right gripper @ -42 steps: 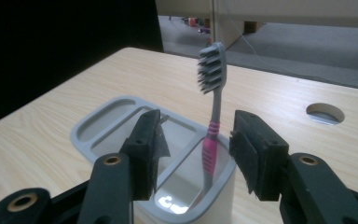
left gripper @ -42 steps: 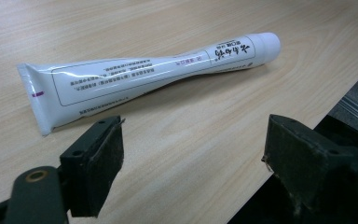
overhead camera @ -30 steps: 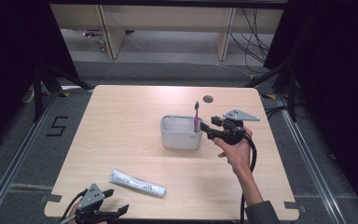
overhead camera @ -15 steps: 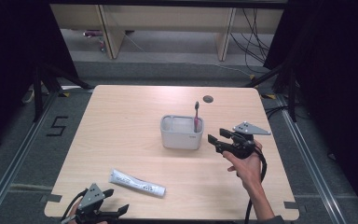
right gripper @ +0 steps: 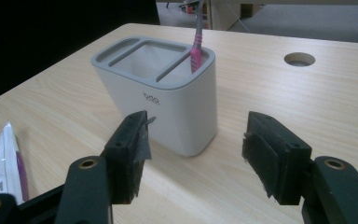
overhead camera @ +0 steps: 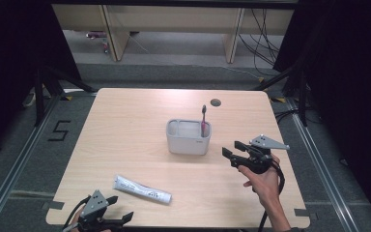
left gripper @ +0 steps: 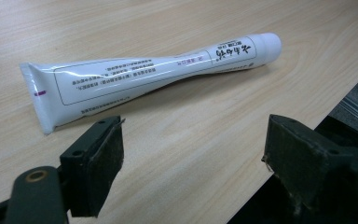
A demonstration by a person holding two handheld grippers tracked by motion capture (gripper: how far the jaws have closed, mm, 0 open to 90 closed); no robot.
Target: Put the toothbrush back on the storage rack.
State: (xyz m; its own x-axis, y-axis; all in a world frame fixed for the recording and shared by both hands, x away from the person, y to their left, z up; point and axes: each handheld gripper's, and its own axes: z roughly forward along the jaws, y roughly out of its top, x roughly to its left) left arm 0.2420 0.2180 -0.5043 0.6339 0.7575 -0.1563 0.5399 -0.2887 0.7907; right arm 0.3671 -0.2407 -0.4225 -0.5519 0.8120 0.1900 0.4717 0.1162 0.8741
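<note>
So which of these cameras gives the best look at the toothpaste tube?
The left gripper view: the toothpaste tube lies close up, whole, from crimped end to cap, label print visible. The high view shows it small near the table's front edge. The right gripper view catches just one end at its left edge.

The high view looks forward and down over the whole pale wooden table [overhead camera: 125,125]. The left gripper view sits low, close to the white toothpaste tube [left gripper: 144,77]; the right gripper view faces the grey compartmented holder [right gripper: 168,98], sharing both with the high view.
</note>
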